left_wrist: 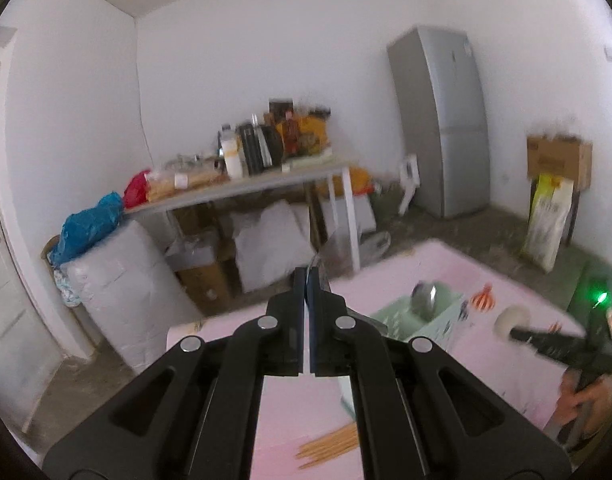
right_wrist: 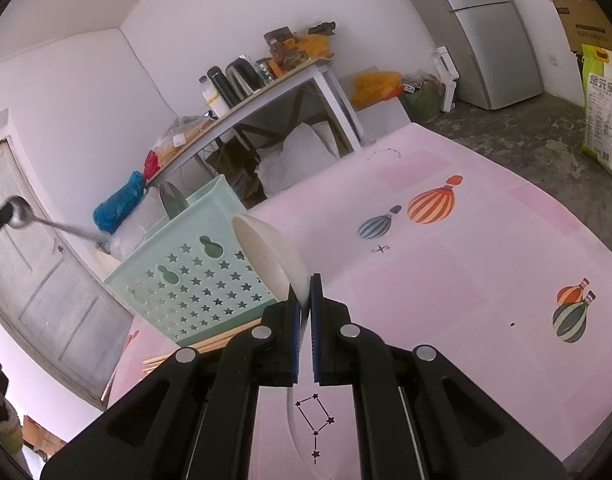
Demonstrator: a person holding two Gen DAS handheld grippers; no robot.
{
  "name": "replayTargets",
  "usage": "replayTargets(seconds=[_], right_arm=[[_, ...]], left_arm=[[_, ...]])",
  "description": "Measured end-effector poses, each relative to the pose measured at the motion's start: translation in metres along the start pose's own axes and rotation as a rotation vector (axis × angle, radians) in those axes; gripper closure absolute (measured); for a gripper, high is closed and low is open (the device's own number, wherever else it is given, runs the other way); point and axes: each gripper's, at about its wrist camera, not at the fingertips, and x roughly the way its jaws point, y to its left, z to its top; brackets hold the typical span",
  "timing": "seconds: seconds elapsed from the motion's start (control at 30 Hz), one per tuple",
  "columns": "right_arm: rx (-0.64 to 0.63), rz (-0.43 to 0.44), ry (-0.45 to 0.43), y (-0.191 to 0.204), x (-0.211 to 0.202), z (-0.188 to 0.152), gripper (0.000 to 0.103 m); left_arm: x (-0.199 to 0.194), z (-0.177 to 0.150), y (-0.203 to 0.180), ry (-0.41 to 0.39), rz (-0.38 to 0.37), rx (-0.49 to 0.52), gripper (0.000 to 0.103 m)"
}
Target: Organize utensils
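Note:
My left gripper (left_wrist: 307,276) is shut on a thin metal spoon whose handle (left_wrist: 320,262) pokes out past the fingertips. In the right wrist view that metal spoon (right_wrist: 53,224) hangs in the air at the far left, above and left of the basket. A mint-green basket (right_wrist: 193,280) with star holes stands on the pink table, with a metal utensil (right_wrist: 169,198) upright inside. My right gripper (right_wrist: 304,284) is shut on a white spoon (right_wrist: 273,256), bowl forward, just right of the basket. Wooden chopsticks (right_wrist: 209,344) lie by the basket's near side.
The pink tablecloth (right_wrist: 446,280) carries balloon prints. Behind the table are a cluttered shelf table (left_wrist: 245,184), white sacks (left_wrist: 125,280), a grey fridge (left_wrist: 446,120), a cardboard box (left_wrist: 558,160) and a rice bag (left_wrist: 546,220). A hand (left_wrist: 586,404) holds the right gripper.

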Motion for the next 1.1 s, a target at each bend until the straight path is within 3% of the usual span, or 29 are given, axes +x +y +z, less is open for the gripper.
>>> replayTargets(seconds=[0.23,0.4,0.5,0.67,0.83,1.0,1.1], right_arm=[[-0.011,0.0,0.0,0.004,0.002,0.0,0.098],[-0.016,-0.002,0.006,0.004,0.002,0.001,0.098],[-0.022,-0.003,0.015,0.005,0.002,0.001,0.098],[-0.026,0.015,0.024,0.008,0.0,0.008,0.098],[-0.018,0.134,-0.041,0.019,-0.007,0.044,0.098],[-0.048,0.339,-0.194,0.049,-0.019,0.104,0.098],[-0.081,0.409,-0.267,0.068,-0.017,0.127,0.098]], left_arm=[[0.055,-0.011,-0.01,0.144,-0.018,0.037,0.102],[0.077,-0.014,-0.003,0.166,-0.177,-0.138,0.099],[0.083,-0.021,0.004,0.154,-0.239,-0.246,0.085],[0.084,-0.041,0.005,0.13,-0.259,-0.324,0.083],[0.073,-0.061,0.0,0.101,-0.247,-0.32,0.072],[0.061,-0.084,-0.011,0.092,-0.231,-0.282,0.058],[0.062,-0.096,-0.014,0.112,-0.225,-0.269,0.054]])
